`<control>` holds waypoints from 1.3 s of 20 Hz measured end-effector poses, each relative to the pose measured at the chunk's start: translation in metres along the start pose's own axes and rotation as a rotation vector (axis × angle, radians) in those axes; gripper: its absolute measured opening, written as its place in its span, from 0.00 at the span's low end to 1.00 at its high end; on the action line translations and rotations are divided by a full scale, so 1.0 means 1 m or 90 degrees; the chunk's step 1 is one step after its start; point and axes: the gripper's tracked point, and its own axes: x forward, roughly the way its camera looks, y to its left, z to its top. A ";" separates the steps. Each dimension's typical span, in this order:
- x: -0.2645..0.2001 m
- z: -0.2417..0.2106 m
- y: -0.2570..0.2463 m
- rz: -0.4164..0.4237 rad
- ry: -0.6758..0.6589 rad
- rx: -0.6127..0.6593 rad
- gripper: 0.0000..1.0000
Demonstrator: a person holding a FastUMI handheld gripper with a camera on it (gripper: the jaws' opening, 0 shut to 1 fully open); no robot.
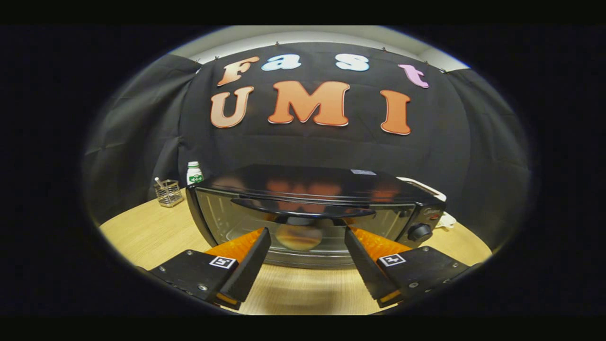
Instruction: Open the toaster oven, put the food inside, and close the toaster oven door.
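Just ahead of my gripper point(307, 244): toaster oven point(312, 208), door closed, sitting on desk point(142, 232); I am holding fingers spread, gripping nothing.

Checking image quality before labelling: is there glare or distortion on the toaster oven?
Gripper view: fisheye bends the toaster oven and table edge; its glossy top and glass door mirror the wall; the gripper, open, casts a soft shadow just ahead.
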 end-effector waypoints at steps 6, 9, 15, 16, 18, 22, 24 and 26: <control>-0.056 0.047 -0.011 0.012 -0.078 -0.019 0.94; -0.090 0.081 -0.018 0.007 -0.136 -0.030 0.94; -0.152 0.136 -0.040 -0.003 -0.225 -0.035 0.93; -0.159 0.139 -0.043 -0.003 -0.231 -0.032 0.93; -0.172 0.148 -0.051 -0.004 -0.238 -0.029 0.93; -0.194 0.172 -0.055 0.014 -0.268 -0.017 0.93; -0.205 0.184 -0.057 0.017 -0.285 -0.021 0.93; -0.217 0.194 -0.060 0.015 -0.304 -0.022 0.94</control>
